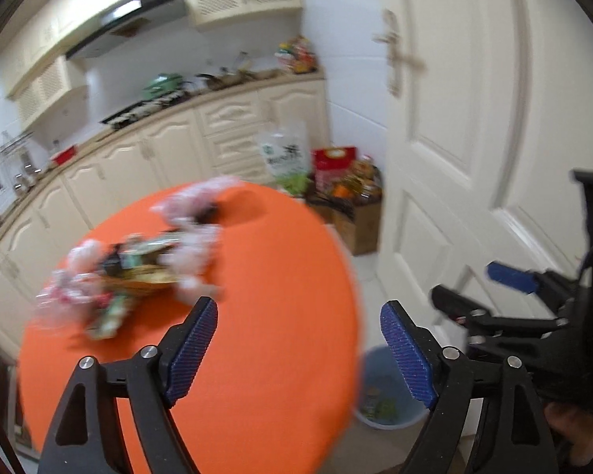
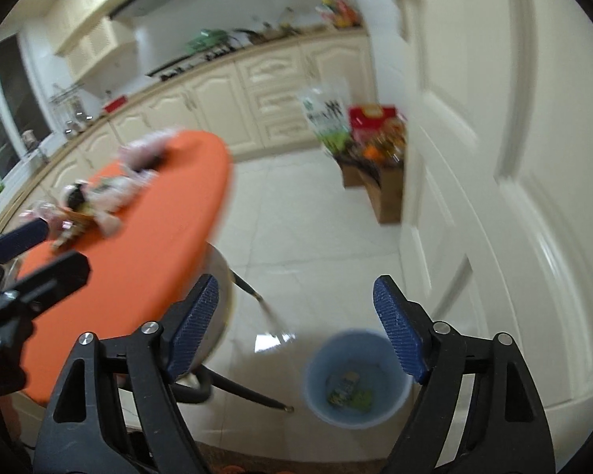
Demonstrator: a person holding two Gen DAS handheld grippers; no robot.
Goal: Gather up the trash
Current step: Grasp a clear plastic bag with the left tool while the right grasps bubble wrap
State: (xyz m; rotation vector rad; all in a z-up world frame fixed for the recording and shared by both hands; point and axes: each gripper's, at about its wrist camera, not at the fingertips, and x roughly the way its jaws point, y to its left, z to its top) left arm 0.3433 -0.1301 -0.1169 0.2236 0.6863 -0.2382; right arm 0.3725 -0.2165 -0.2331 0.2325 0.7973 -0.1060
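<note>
A blurred heap of wrappers and crumpled pink-white plastic trash (image 1: 138, 272) lies on the round orange table (image 1: 257, 355). It also shows in the right wrist view (image 2: 95, 201), on the table (image 2: 138, 260). A light blue waste bin (image 2: 355, 379) with a few wrappers inside stands on the floor right of the table; its rim shows in the left wrist view (image 1: 387, 395). My left gripper (image 1: 298, 312) is open and empty above the table's near right part. My right gripper (image 2: 296, 288) is open and empty above the floor, near the bin.
A white door (image 2: 494, 158) fills the right side. A cardboard box of groceries (image 2: 375, 158) stands on the floor by the door. Cream kitchen cabinets (image 1: 158, 158) with a stove run along the back. The table's metal legs (image 2: 253, 296) splay over the tiled floor.
</note>
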